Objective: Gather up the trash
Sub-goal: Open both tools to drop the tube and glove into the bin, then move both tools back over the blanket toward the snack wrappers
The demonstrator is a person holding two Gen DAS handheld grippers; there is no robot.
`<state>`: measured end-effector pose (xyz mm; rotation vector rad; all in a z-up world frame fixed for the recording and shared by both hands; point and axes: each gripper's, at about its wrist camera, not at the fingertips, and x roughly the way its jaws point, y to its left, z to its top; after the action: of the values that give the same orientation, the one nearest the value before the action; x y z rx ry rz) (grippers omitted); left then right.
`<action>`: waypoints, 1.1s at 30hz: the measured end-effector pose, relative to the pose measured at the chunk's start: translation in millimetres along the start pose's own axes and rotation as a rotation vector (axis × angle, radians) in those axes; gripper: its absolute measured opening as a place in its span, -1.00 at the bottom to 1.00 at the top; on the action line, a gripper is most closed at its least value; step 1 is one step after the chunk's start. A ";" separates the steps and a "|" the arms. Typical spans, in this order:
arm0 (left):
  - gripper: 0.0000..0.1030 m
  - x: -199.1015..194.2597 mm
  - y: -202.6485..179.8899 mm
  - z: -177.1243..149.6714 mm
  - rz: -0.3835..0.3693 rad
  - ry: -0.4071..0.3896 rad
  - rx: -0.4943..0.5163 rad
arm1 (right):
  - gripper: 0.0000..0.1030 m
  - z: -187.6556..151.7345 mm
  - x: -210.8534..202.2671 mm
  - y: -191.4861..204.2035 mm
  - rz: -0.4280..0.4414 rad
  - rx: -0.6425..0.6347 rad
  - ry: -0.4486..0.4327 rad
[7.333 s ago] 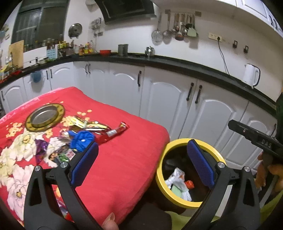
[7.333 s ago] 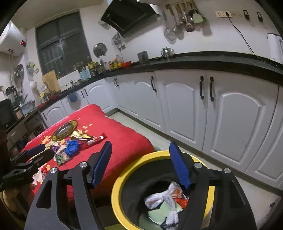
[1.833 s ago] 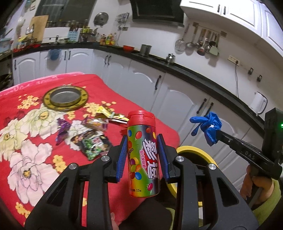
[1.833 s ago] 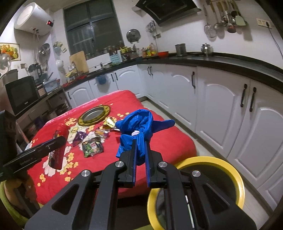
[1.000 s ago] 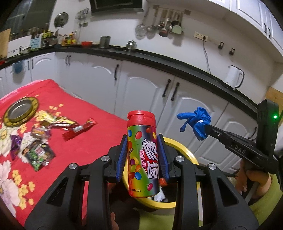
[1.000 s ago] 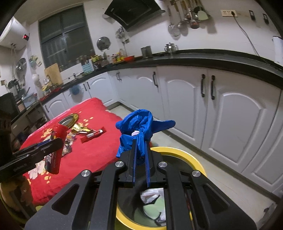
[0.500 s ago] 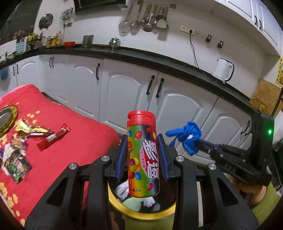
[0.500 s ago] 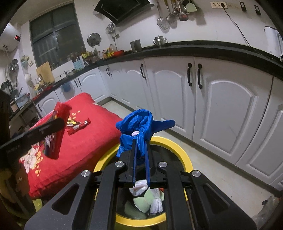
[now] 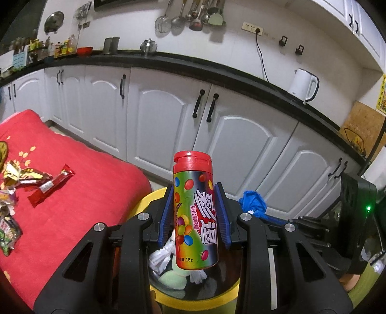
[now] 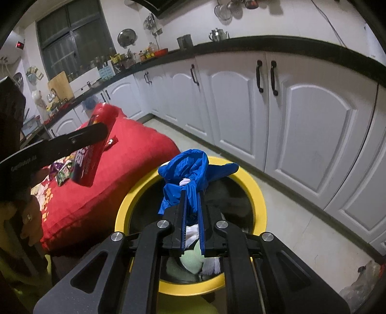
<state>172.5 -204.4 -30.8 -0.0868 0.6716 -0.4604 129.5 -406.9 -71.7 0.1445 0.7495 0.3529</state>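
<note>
Above the yellow-rimmed bin (image 9: 144, 200), the left hand-held gripper (image 9: 194, 212) has its blue pads pressed on either side of a candy tube (image 9: 195, 212) with a red cap and coloured sweets printed on it. The tube stands upright between the pads, its lower end over the bin's dark mouth. In the right wrist view the same tube (image 10: 88, 154) appears at the left, tilted, level with the near edge of the red cloth.

Just to its right, the right hand-held gripper (image 10: 191, 210) is almost fully closed, pinching a crumpled blue glove (image 10: 193, 169) whose bulk bunches above the fingertips. The glove hangs over the bin (image 10: 258, 195), inside its yellow ring. From the left wrist view the glove (image 9: 252, 203) shows as a blue lump beyond the tube, with the right hand-held gripper's black body (image 9: 357, 217) behind it and a green light lit on it.

Inside the bin lie white crumpled pieces (image 9: 161, 256) and a pale green piece (image 9: 171, 277).

Beside the bin, touching or nearly touching it, stands a surface draped in red floral cloth (image 9: 84, 205). On it remain a red wrapper (image 9: 51, 184), a gold wrapper (image 9: 12, 171) and a green packet (image 9: 7, 231), well apart from the bin.

Behind everything run white cabinets (image 9: 241, 145) under a black counter (image 9: 217, 70), which carries a white kettle (image 9: 304, 84). Utensils (image 9: 193, 17) hang on the wall above.
</note>
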 end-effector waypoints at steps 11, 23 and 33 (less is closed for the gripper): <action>-0.48 17.2 1.2 -2.4 0.011 0.039 -0.013 | -0.64 -12.0 15.4 -10.2 0.019 0.028 0.055; 0.28 12.8 6.1 -7.2 0.039 0.039 -0.044 | -0.11 -7.4 4.7 -27.6 -0.028 0.071 0.001; 0.79 -15.3 14.3 -10.2 0.094 -0.020 -0.050 | 0.13 3.0 -6.8 -18.3 -0.021 0.062 -0.051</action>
<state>161.2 -184.2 -33.1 -0.1066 0.6651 -0.3520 131.8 -426.4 -69.8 0.2032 0.7119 0.3046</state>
